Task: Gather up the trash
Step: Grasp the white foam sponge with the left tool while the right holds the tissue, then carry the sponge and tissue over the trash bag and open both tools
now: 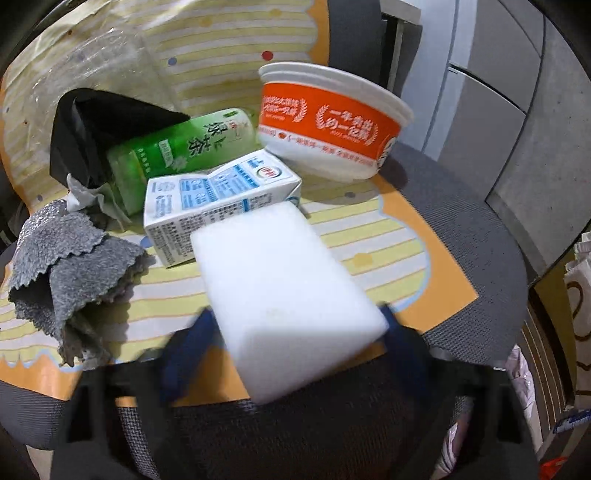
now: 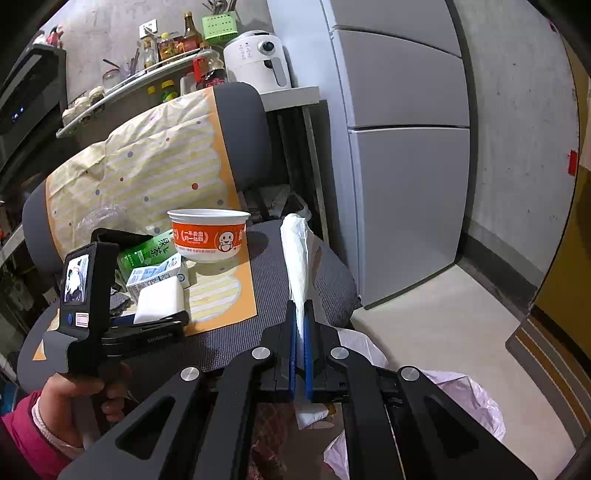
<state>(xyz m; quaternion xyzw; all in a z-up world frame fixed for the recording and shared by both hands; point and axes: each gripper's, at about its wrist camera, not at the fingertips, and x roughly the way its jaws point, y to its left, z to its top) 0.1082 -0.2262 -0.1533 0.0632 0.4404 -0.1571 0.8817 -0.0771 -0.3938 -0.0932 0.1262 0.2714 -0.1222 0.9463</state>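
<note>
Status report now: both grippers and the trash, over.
Left gripper shut on sponge. Right gripper shut on bag. Bowl, carton, bottle on chair.

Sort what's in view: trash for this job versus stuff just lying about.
Job:
white sponge block, in left tongs
milk carton
green tea bottle
orange bowl
white bag, in right tongs

Lying about:
air fryer
sauce bottles

Sponge (image 1: 284, 291) plain white. Bowl (image 1: 332, 122) white, orange band, white lettering. Bottle (image 1: 177, 147) green. Carton (image 1: 218, 199) white, blue print. Cloth (image 1: 70, 266) grey. Mat (image 1: 369, 236) yellow-white striped, orange border, coloured dots. Chair (image 1: 476, 236) grey mesh. Tool pads (image 2: 292, 354) blue. Bag (image 2: 295, 251) white.
</note>
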